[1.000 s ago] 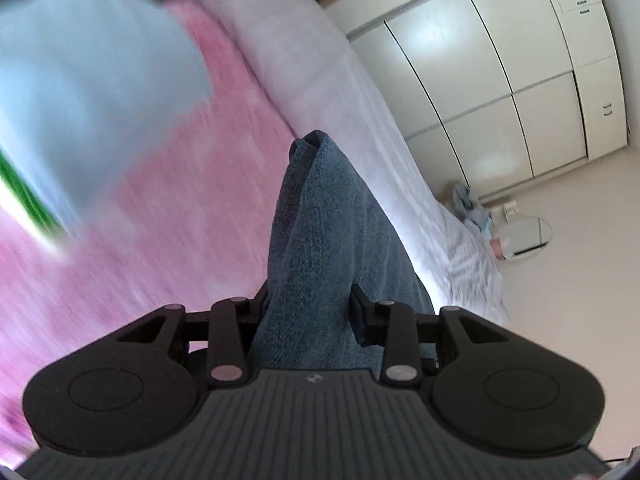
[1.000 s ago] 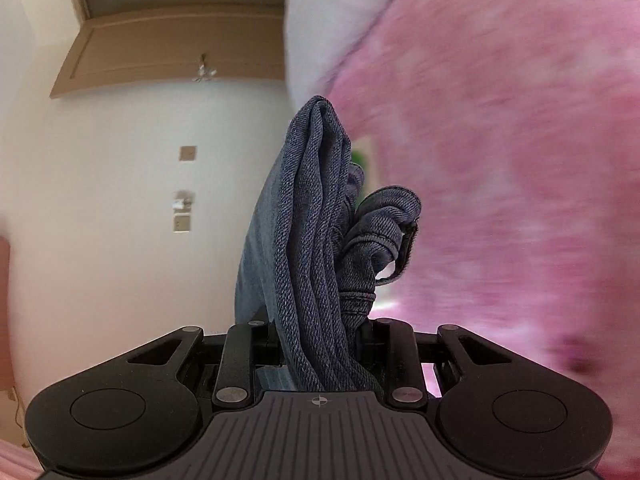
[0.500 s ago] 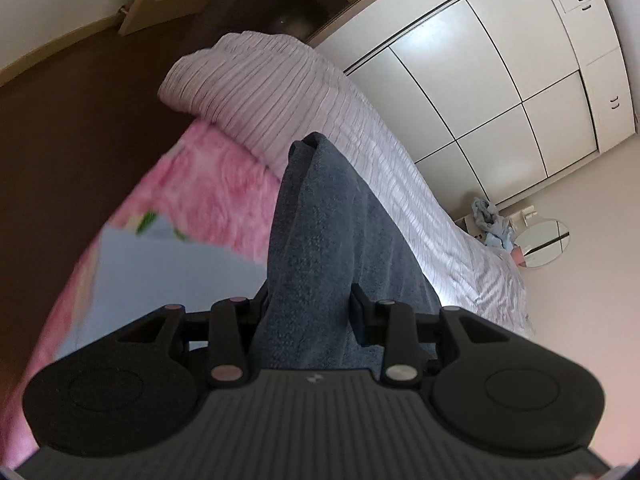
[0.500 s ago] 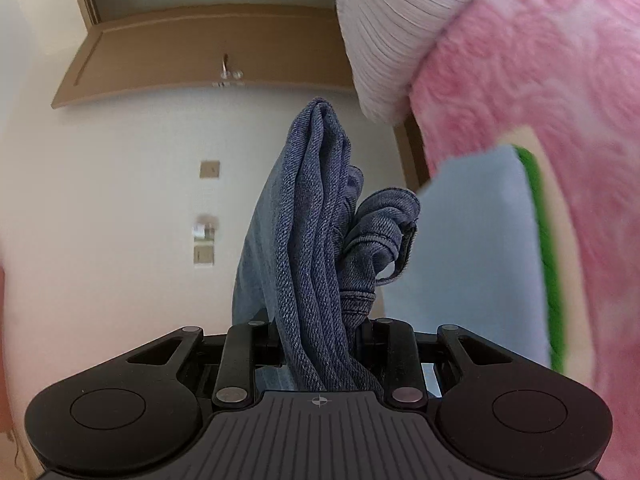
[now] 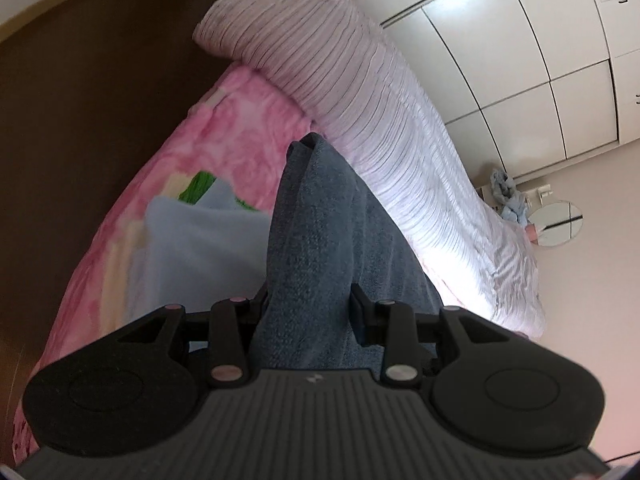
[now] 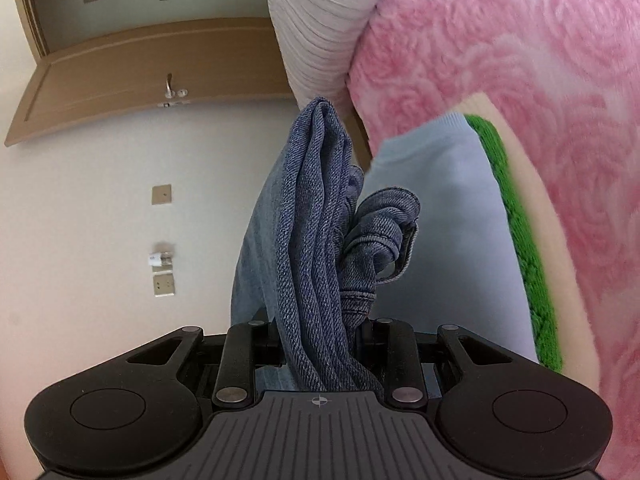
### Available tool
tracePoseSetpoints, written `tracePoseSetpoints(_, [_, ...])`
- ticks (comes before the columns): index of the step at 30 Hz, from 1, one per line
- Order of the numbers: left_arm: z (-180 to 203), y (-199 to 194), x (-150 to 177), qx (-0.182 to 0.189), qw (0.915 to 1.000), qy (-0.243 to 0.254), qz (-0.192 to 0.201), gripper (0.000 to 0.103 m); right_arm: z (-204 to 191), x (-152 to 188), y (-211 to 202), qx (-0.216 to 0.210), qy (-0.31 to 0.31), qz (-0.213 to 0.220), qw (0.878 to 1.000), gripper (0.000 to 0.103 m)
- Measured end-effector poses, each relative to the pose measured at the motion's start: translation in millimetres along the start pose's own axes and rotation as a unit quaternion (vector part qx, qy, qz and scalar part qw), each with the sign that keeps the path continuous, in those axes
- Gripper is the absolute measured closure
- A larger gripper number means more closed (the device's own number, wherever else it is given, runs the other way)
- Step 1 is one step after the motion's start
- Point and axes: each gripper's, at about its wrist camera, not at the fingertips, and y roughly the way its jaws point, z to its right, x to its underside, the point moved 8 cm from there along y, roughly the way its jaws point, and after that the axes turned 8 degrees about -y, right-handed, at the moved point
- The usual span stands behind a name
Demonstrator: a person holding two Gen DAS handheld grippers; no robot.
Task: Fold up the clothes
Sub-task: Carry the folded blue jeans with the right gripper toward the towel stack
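Denim garment (image 6: 316,216) bunched in several layers, clamped in both left gripper (image 5: 308,304) and right gripper (image 6: 320,328), above pink blanket (image 6: 520,60). Light-blue garment (image 6: 440,216) flat on blanket, seemingly folded. Denim not laid down; fold stage undeterminable.

In the left wrist view, the light blue garment (image 5: 200,248) now lies low and left of the jeans (image 5: 320,240), with the pink blanket (image 5: 224,136) and the striped quilt (image 5: 360,92) sharp above it rather than blurred. In the right wrist view, the light blue garment (image 6: 448,220) now appears right of the jeans (image 6: 316,240), and the door (image 6: 140,76) sits lower.
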Motion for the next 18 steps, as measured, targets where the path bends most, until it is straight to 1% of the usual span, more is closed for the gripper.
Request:
tracePoseSetpoints(4, [-17,14,-1,-0.002,0.9998,0.010,-0.018,0.071,15,7,4,0.015,-0.005,0.005,1.000,0.075])
tracePoseSetpoints(7, [-26,23,0,-0.001,0.9990,0.042,-0.017,0.068,22,7,5,0.049,-0.055,0.016,0.997,0.070])
tracePoseSetpoints(10, [-30,18,1,0.009,0.9994,0.032,-0.012,0.067,16,3,3,0.077,-0.107,0.006,0.991,0.065])
tracePoseSetpoints(12, [-34,12,-1,0.001,0.9998,0.021,-0.007,0.067,6,0,-1,0.090,-0.137,-0.010,0.986,0.061])
tracePoseSetpoints(16, [-38,-6,-13,0.004,0.9999,-0.010,0.010,0.068,-7,0,-12,0.123,-0.189,-0.023,0.974,0.059])
tracePoseSetpoints(18, [-36,-9,-19,0.003,0.9997,-0.016,0.018,0.068,-10,0,-17,0.140,-0.203,-0.013,0.969,0.059])
